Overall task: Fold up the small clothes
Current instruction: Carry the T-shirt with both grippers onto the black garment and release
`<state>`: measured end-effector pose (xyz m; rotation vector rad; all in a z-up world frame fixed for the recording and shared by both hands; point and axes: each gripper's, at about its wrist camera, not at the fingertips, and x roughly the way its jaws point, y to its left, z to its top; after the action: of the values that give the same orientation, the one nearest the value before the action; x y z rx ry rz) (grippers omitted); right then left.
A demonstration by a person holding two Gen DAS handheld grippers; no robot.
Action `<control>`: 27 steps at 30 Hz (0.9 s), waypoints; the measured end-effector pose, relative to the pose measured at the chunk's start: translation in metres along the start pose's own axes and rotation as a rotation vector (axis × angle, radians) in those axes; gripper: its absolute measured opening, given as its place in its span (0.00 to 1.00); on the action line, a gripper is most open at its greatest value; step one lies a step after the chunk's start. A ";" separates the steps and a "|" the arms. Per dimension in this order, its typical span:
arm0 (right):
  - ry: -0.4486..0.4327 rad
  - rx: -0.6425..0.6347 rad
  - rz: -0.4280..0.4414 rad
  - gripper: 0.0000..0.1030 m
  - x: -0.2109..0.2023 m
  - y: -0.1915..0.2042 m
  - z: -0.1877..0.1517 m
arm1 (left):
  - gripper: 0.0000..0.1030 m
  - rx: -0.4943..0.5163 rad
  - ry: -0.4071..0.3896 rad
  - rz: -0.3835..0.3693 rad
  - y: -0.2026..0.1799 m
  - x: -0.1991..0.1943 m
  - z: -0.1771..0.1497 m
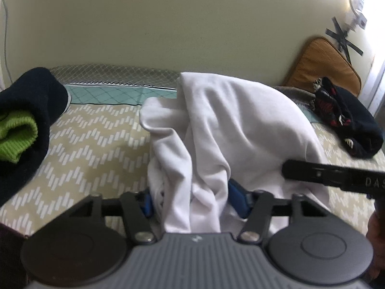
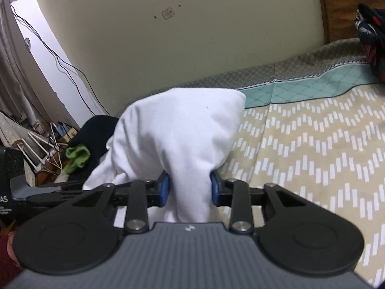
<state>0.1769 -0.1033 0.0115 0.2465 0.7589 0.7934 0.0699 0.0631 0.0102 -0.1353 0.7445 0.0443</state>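
A white garment [image 1: 216, 130] is bunched above the bed [image 1: 91, 144], gathered up between both grippers. The left gripper [image 1: 192, 200] has its blue pads pressed on a fold of the cloth, jaws about half closed around it. The right gripper [image 2: 190, 190] pinches another fold, jaws narrow, pads tight against the fabric on both sides. A dark garment with green lining [image 1: 21, 125] lies at the left, and a dark patterned garment [image 1: 346, 125] at the right by an orange cushion [image 1: 322, 69].

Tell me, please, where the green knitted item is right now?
The green knitted item lies at the left edge of the left wrist view, tucked against a dark garment on the bed, left of the white garment.
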 end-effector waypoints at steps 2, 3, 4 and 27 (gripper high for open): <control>-0.024 -0.050 0.009 0.27 -0.006 0.009 0.002 | 0.47 -0.065 0.010 -0.014 0.002 -0.004 0.008; -0.039 -0.077 0.013 0.26 -0.010 0.016 0.002 | 0.44 -0.087 0.008 -0.025 0.002 -0.008 0.013; -0.057 -0.103 0.018 0.26 -0.015 0.020 0.005 | 0.42 -0.097 0.004 -0.035 0.000 -0.010 0.017; -0.338 -0.063 -0.419 0.25 -0.145 -0.206 0.150 | 0.40 0.100 0.096 -0.339 -0.320 0.156 0.165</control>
<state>0.3287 -0.3386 0.0975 0.1513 0.4421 0.3637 0.3236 -0.2317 0.0587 -0.1678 0.8093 -0.3236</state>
